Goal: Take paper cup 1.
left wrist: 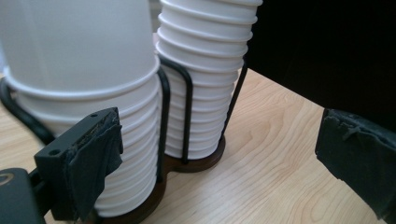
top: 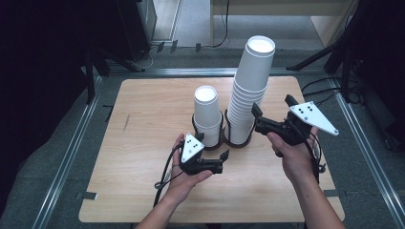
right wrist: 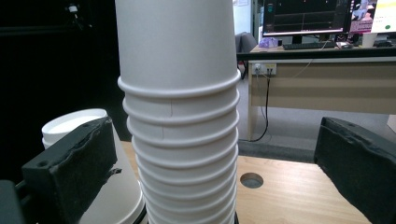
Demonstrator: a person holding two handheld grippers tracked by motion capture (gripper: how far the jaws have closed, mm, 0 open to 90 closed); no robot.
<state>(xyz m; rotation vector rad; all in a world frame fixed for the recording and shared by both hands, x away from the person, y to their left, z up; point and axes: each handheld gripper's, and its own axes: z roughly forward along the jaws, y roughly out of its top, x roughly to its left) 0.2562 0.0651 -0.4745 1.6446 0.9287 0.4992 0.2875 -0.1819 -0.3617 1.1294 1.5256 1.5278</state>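
We see the table [top: 143, 143] brightly lit from above, with dark surroundings at both sides. The white cups [top: 251, 90] glare on top. Close up, the nearest cups [left wrist: 79, 70] look slightly soft.

no legible text, cups [right wrist: 180, 116] unmarked, distant monitor [right wrist: 303, 16] writing too small to read

Tall cup stack [right wrist: 180, 116] top cut off; holder base possibly hidden.

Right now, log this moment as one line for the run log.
left gripper: open, near short cup stack | right gripper: open, jaws either side of tall cup stack, not closed | holder: on table
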